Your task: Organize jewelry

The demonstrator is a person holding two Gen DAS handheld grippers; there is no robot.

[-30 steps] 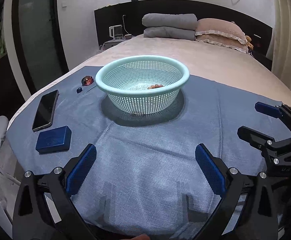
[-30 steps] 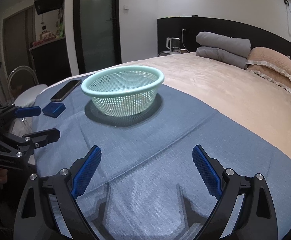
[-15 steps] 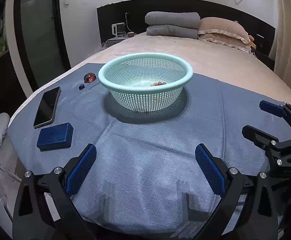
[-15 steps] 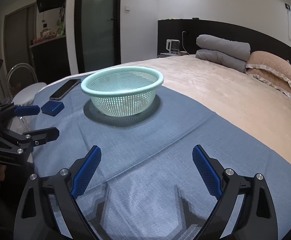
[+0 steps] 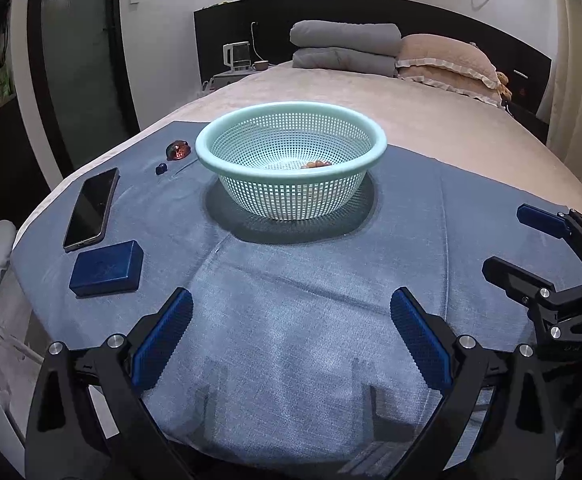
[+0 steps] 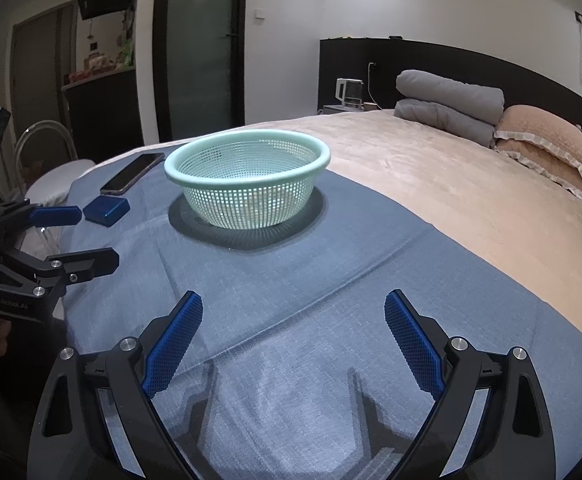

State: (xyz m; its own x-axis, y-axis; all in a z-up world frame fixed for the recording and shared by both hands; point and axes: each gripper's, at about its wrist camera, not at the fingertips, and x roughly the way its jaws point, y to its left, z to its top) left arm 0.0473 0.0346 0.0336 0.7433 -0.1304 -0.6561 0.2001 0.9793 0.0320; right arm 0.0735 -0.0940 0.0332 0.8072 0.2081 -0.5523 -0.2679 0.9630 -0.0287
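A mint-green mesh basket [image 5: 291,196] stands on the blue cloth [image 5: 291,280], with a few brownish beads [image 5: 315,164] on its bottom. To its left lie a red round ornament [image 5: 178,150], a small dark bead [image 5: 161,167] and a shut blue jewelry box [image 5: 107,268]. My left gripper [image 5: 291,304] hovers open over the cloth in front of the basket, holding nothing. My right gripper [image 6: 293,306] is open too and empty, nearer the right side of the cloth. In the right wrist view the basket [image 6: 247,208] hides the beads; the blue box [image 6: 106,208] shows at left.
A black phone [image 5: 91,208] lies on the cloth's left edge beyond the box. The cloth covers the foot of a beige bed [image 5: 431,120] with folded grey blankets [image 5: 343,48] and a pink pillow [image 5: 447,60]. A chair [image 6: 47,176] stands off the left corner.
Both views have drifted only slightly; the left gripper has eased back a little from the basket. Both grippers stay open and nothing on the cloth has moved.
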